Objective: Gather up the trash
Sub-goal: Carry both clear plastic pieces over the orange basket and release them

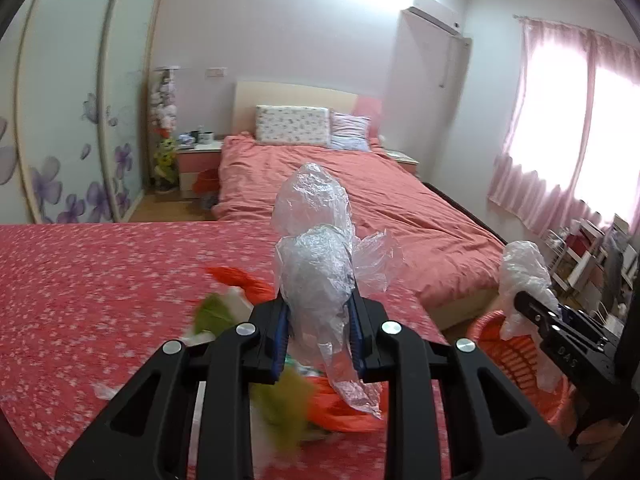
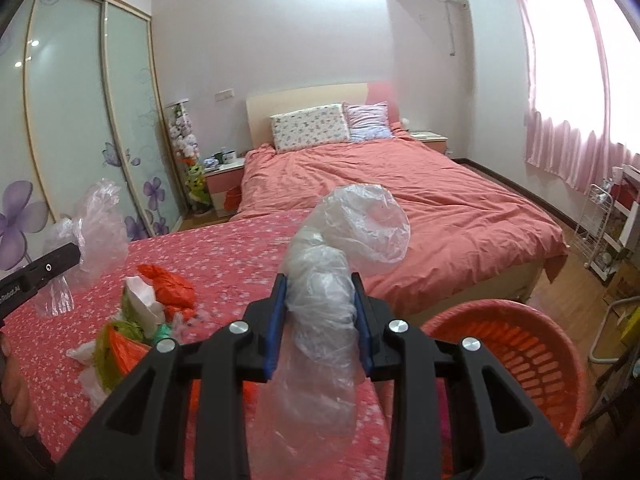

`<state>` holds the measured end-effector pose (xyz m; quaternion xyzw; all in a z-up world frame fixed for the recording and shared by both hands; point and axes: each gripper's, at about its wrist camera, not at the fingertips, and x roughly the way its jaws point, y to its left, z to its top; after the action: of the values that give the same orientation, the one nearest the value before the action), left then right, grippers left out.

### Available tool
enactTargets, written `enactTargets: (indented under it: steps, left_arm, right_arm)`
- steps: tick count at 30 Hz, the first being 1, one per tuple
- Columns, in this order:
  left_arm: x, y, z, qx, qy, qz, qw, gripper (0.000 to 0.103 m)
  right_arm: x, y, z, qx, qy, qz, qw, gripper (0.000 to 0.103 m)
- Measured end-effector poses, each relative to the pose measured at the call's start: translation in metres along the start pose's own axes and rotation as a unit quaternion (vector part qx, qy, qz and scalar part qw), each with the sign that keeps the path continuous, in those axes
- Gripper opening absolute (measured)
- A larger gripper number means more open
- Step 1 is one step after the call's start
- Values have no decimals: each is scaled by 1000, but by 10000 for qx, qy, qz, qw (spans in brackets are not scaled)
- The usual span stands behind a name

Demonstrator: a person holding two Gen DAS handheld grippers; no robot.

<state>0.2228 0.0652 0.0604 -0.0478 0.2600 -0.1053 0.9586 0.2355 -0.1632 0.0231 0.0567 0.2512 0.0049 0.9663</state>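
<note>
My left gripper (image 1: 319, 305) is shut on a crumpled clear plastic bag (image 1: 316, 240), held above the table with the red flowered cloth (image 1: 100, 280). My right gripper (image 2: 319, 286) is shut on another clear plastic bag (image 2: 348, 232), beside the rim of the orange basket (image 2: 520, 344). Each gripper also shows in the other's view: the right gripper (image 1: 524, 304) holds its bag (image 1: 520, 268) over the orange basket (image 1: 516, 356), and the left gripper (image 2: 74, 254) holds its bag (image 2: 100, 228) at the left. A pile of orange, green and white trash (image 2: 156, 300) lies on the cloth.
Behind the table stands a bed with a pink cover (image 2: 400, 184). A wardrobe with flowered sliding doors (image 2: 80, 120) fills the left wall. White wire shelves (image 2: 600, 232) and pink curtains (image 2: 568, 80) are on the right. Wooden floor shows around the basket.
</note>
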Motion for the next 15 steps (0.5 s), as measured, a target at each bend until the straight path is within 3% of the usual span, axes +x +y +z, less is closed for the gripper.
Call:
enactTargets:
  steps: [15]
  left_arm:
    - [24, -88, -22, 418, 316, -926, 9943, 26]
  right_arm:
    - [-29, -83, -34, 298, -21, -726, 9969, 31]
